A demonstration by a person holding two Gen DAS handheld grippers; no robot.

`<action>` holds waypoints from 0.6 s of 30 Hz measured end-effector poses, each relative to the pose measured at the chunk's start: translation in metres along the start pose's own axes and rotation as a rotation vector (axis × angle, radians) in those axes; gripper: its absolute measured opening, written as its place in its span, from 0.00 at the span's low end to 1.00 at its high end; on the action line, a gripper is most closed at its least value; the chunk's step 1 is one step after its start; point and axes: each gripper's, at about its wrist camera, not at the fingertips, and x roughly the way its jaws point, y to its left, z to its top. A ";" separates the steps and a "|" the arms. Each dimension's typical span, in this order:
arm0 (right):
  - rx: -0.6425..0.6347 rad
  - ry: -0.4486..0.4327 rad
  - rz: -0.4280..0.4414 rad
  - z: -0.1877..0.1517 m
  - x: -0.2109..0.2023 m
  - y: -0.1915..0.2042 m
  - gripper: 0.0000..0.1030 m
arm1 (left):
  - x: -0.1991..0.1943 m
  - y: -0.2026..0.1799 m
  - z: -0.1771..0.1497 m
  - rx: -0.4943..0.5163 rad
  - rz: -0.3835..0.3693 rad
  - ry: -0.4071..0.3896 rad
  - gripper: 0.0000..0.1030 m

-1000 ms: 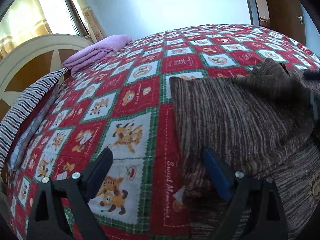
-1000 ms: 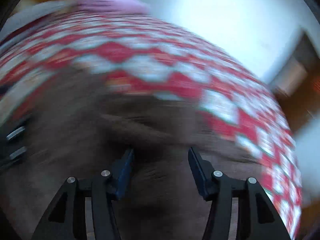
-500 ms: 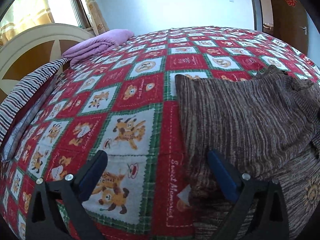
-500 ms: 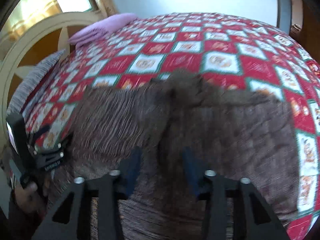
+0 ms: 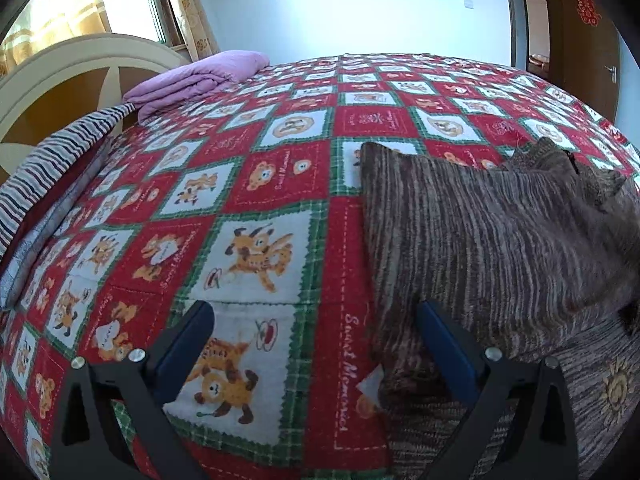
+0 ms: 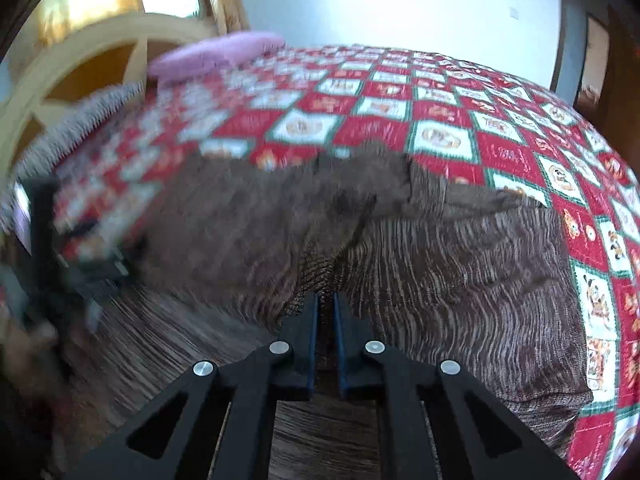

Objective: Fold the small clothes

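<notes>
A brown striped knit garment (image 5: 496,240) lies on the red patchwork bedspread (image 5: 256,184), with one side folded over toward its middle. My left gripper (image 5: 316,324) is open and empty, low over the garment's left edge, its right finger (image 5: 444,340) over the fabric. In the right wrist view my right gripper (image 6: 325,308) is shut, with the garment (image 6: 460,272) at its tips near the inner edge of the fold. Whether fabric is pinched between the fingers is unclear. The left gripper (image 6: 80,264) shows blurred at the far left.
A folded purple blanket (image 5: 200,78) lies at the head of the bed. A striped pillow (image 5: 52,160) rests against the cream headboard (image 5: 60,60). A brown door (image 5: 580,40) stands at the back right. The bedspread stretches beyond the garment on all sides.
My right gripper has closed from open to shut over the garment and swung back to face the bed. The left gripper has stayed open at the garment's left edge.
</notes>
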 end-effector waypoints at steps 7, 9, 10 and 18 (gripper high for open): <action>0.131 -0.076 0.096 0.005 -0.013 -0.022 0.39 | 0.000 0.000 0.000 -0.002 -0.004 0.001 1.00; 0.113 -0.073 0.080 0.016 -0.013 -0.021 0.39 | 0.000 0.000 0.000 -0.002 -0.003 0.001 1.00; 0.106 -0.071 0.077 0.024 -0.011 -0.021 0.39 | 0.000 0.000 0.000 -0.002 -0.003 0.001 1.00; 0.009 0.036 -0.040 0.068 0.052 -0.018 0.38 | 0.003 -0.003 0.000 0.011 0.005 0.014 1.00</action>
